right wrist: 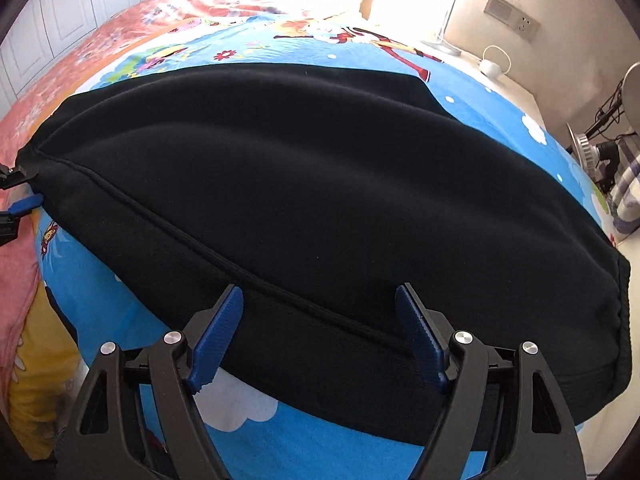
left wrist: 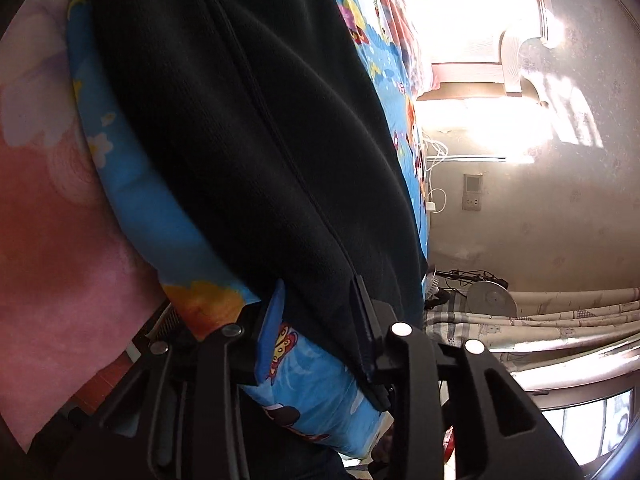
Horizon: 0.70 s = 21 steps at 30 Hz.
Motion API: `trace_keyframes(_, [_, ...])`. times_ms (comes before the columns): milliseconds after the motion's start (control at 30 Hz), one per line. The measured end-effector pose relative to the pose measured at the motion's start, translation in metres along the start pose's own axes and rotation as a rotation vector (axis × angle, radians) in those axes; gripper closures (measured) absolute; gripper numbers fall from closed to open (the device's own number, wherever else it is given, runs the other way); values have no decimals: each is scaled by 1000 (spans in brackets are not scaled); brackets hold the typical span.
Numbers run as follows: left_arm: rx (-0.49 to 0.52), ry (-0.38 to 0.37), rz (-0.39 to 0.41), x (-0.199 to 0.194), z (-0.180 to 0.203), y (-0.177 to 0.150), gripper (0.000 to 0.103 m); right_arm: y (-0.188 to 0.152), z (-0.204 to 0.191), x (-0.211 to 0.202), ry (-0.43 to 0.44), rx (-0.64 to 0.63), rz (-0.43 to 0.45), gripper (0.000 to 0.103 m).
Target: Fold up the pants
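Observation:
Black pants (right wrist: 320, 168) lie folded lengthwise on a blue cartoon bedsheet (right wrist: 256, 432), a long seam running along their near side. My right gripper (right wrist: 319, 292) hovers over their near edge, open, its blue pads (right wrist: 218, 336) wide apart with nothing gripped. My left gripper (right wrist: 20, 190) stands at the pants' far left end. In the left wrist view the pants (left wrist: 248, 120) stretch away from my left gripper (left wrist: 320, 312). Its jaws stand a little apart, with the cloth's end lying loose between them and draped over the right finger; the blue pad (left wrist: 274, 320) is bare.
A pink floral quilt (right wrist: 60, 64) borders the sheet at left and back. White wardrobe doors (right wrist: 68, 4) stand beyond it. To the right are a wall socket (right wrist: 524, 26), a white charger with its cable (right wrist: 494, 66), a round lamp (right wrist: 632, 96) and checked cloth (right wrist: 628, 196).

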<state>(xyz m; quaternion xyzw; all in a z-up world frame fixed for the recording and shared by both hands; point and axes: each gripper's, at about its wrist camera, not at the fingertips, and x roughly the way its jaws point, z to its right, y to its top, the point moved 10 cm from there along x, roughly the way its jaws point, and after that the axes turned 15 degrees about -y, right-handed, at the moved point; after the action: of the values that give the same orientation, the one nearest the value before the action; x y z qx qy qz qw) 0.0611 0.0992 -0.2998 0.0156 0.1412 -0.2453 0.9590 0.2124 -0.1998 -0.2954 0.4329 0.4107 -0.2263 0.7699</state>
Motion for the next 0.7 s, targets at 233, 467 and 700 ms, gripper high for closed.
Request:
trace_keyframes(233, [68,56,-16,13,1,-5,99,-1,-4,1,-18,-15,1,22])
trace_keyframes(467, [40,85,-57,15,-9,-15,96,-5,0,-1,-24,-27,-13,22])
trace_keyframes(700, [70,117,21,-15,-10,5,96,-4,21,-4,-68,2,1,20])
